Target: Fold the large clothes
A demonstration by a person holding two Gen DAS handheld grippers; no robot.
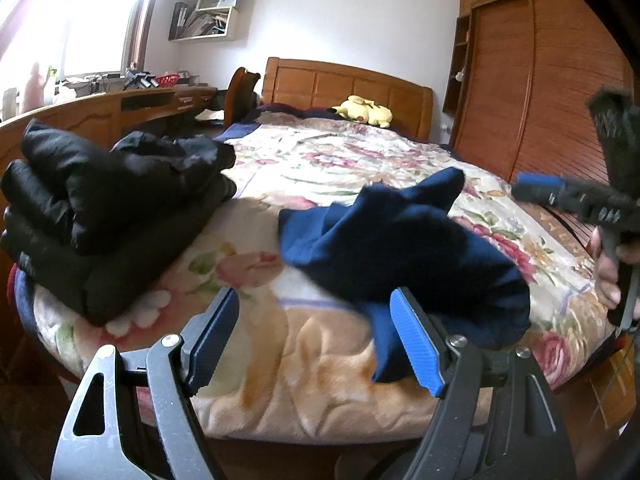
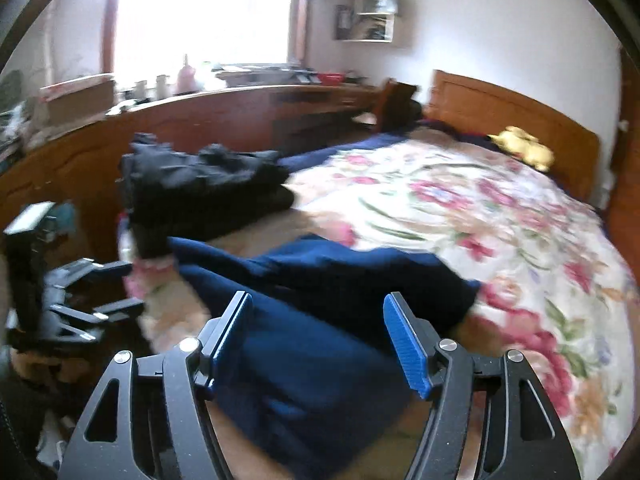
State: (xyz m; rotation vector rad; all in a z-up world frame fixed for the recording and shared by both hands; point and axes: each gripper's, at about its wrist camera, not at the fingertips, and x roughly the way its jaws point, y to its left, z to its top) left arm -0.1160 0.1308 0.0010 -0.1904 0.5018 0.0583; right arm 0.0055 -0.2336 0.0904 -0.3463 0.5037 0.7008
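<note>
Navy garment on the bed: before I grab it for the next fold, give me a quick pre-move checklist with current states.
1. Left tool open, nothing between its pads: ok.
2. Right tool open above the navy garment, not gripping: ok.
3. Navy garment lying flat for folding: not ok, it is crumpled in a heap.
4. Folded black jacket apart from the navy garment: ok.
5. Free floral blanket beyond the garment to spread it: ok.
6. Garment's edges or corners identifiable for a grasp: cannot tell, the pictures are blurred.
</note>
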